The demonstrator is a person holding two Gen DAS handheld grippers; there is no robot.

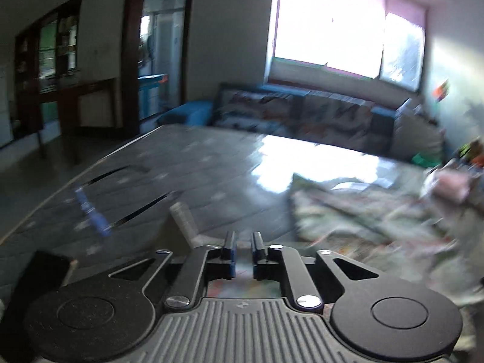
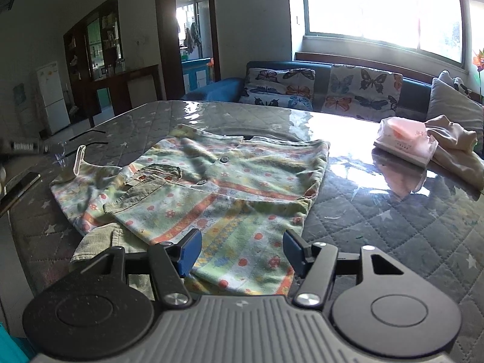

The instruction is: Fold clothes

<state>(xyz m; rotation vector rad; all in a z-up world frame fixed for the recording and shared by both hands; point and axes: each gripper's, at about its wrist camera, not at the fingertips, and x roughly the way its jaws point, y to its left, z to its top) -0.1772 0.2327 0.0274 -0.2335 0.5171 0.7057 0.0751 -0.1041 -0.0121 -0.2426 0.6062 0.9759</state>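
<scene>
A small green shirt (image 2: 217,190) with orange stripes and flower print lies spread on the quilted table (image 2: 393,227). It has corduroy pocket trim and a button placket. My right gripper (image 2: 242,246) is open and empty, low over the shirt's near hem. The left wrist view is motion-blurred. There the shirt (image 1: 363,220) lies to the right. My left gripper (image 1: 243,242) has its jaws nearly closed with a narrow gap, and printed fabric shows beneath its fingers (image 1: 230,248); whether it grips the cloth is unclear.
A pink tissue pack (image 2: 405,142) and a beige cloth (image 2: 453,151) lie at the table's far right. A phone (image 2: 18,190) sits at the left edge. A sofa with butterfly cushions (image 2: 363,93) stands behind the table. A blue pen-like item (image 1: 90,211) lies at left.
</scene>
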